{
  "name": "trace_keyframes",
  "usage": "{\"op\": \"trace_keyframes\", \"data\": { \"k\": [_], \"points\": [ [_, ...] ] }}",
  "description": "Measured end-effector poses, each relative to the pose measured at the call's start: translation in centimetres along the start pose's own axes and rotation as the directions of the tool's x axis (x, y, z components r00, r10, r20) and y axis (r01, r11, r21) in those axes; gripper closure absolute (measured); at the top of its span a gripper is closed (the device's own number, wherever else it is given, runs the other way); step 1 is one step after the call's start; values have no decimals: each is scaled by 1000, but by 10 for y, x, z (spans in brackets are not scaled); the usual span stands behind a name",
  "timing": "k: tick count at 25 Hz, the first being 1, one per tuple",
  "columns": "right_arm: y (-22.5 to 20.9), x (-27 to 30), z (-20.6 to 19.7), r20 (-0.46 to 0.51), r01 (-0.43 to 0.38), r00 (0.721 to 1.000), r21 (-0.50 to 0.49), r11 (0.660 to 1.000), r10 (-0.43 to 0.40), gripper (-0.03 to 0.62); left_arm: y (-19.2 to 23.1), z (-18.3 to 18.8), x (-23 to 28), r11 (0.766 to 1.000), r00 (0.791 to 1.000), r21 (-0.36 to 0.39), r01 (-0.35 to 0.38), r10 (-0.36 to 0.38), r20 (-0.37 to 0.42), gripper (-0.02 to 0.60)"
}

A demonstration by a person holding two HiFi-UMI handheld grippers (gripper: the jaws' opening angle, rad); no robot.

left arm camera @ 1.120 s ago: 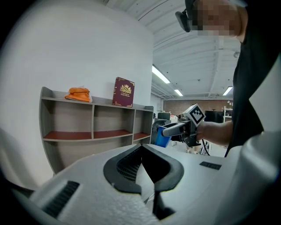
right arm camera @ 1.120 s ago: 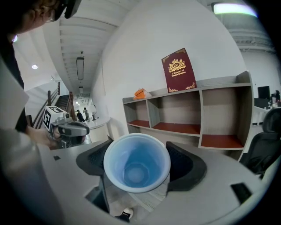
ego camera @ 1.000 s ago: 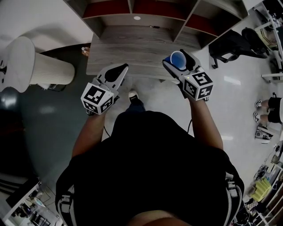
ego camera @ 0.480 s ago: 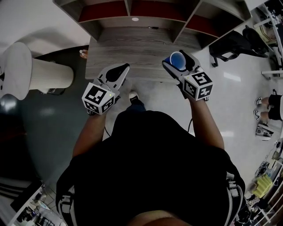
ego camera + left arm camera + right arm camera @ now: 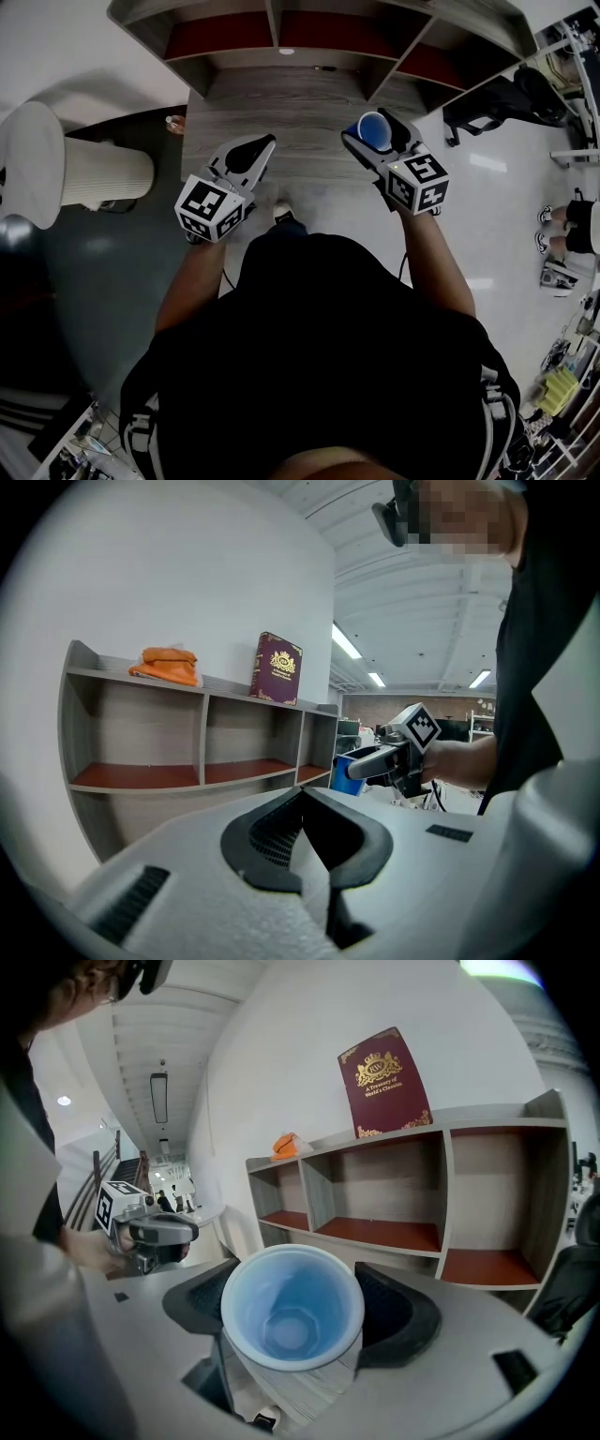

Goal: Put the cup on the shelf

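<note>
A light blue cup (image 5: 292, 1309) stands upright and open-topped between the jaws of my right gripper (image 5: 292, 1321), which is shut on it. From the head view the cup (image 5: 376, 126) and right gripper (image 5: 375, 131) hover over the near right part of a grey wooden table (image 5: 281, 98). Behind the table stands the grey shelf (image 5: 272, 33) with red-brown boards, seen too in the right gripper view (image 5: 394, 1232). My left gripper (image 5: 255, 150) is over the table's near edge, shut and holding nothing (image 5: 305, 799).
A dark red book (image 5: 384, 1080) and an orange bundle (image 5: 167, 664) sit on top of the shelf. A white ribbed cylinder (image 5: 84, 159) stands at the left. A black chair (image 5: 502, 94) and a seated person's feet (image 5: 562, 234) are at the right.
The shelf and table have slid slightly down and nearer in the head view. Both grippers hold almost the same pose, the cup still in the right one.
</note>
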State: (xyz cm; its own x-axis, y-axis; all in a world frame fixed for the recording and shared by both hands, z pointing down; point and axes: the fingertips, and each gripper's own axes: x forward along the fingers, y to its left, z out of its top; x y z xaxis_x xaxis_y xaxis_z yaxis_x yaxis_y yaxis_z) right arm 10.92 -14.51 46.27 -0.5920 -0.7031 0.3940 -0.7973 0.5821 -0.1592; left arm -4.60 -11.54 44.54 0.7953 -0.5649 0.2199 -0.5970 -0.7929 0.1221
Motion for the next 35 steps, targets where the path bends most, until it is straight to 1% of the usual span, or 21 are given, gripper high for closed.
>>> {"op": "trace_keyframes", "data": {
  "k": [16,22,26,35],
  "points": [
    [1,55,49,13,58,998,5,998,-58,206,75,30,0,998,998,21,60,-60,2,565],
    [7,72,59,34,73,997,15,997,-73,206,100,26,-4,996,996,23,83,-83,-13,564],
    [13,78,65,44,89,995,20,996,-90,206,109,27,-9,995,995,17,98,-98,-16,565],
    [19,75,66,45,120,992,28,992,-121,206,110,26,-16,991,991,16,129,-129,-16,565]
  ]
}}
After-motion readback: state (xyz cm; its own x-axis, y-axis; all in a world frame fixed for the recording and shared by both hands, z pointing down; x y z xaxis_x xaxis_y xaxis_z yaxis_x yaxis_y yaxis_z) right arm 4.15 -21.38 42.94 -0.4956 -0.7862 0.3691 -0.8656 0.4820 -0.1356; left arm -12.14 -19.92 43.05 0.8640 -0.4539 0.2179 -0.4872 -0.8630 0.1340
